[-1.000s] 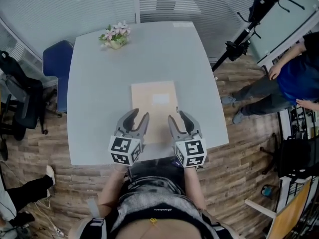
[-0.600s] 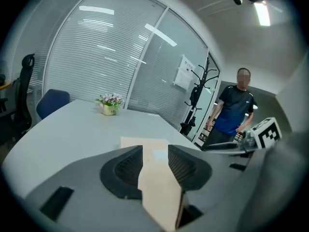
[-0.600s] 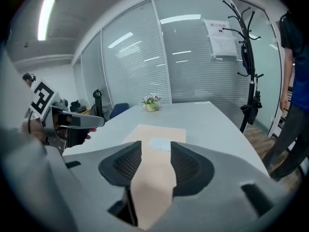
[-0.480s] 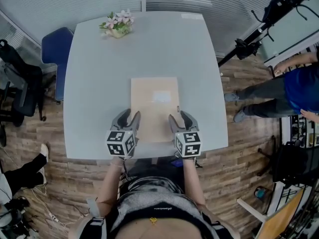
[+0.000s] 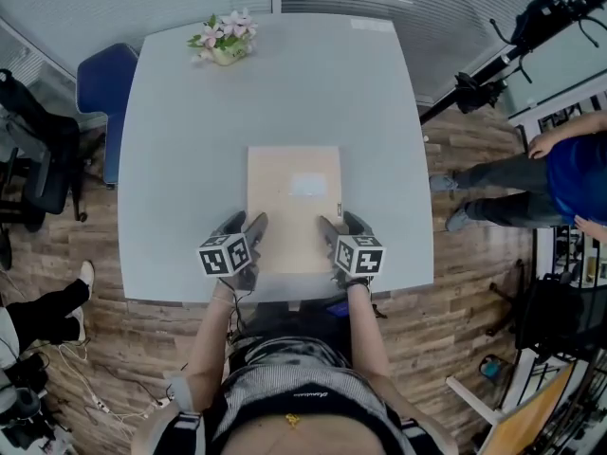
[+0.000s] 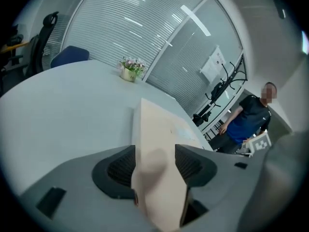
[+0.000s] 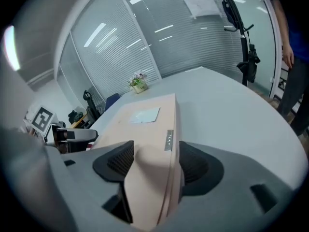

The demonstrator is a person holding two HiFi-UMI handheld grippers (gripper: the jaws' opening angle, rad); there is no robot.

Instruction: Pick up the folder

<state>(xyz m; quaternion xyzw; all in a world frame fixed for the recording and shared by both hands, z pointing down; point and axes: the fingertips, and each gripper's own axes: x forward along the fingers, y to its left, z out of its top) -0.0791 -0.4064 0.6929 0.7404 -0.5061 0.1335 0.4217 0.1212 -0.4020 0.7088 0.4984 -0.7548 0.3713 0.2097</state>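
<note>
A flat beige folder [image 5: 294, 207] with a white label lies on the grey table [image 5: 190, 112], close to its near edge. My left gripper [image 5: 244, 226] straddles the folder's near left edge, one finger outside it and one over it. My right gripper [image 5: 341, 226] straddles the near right edge the same way. In the left gripper view the folder [image 6: 159, 129] runs between the jaws of the left gripper [image 6: 154, 166]; in the right gripper view the folder [image 7: 145, 124] runs between those of the right gripper [image 7: 155, 163]. Both pairs of jaws are opening wide and do not clamp it.
A small pot of flowers [image 5: 220, 41] stands at the table's far left corner. A blue chair [image 5: 100, 79] and a black chair [image 5: 28, 159] sit to the left. A black stand [image 5: 484, 79] and a person in blue [image 5: 569, 169] are on the right.
Both grippers have dropped towards the table, from above the folder's near end to its near side edges. Their jaws have spread wider.
</note>
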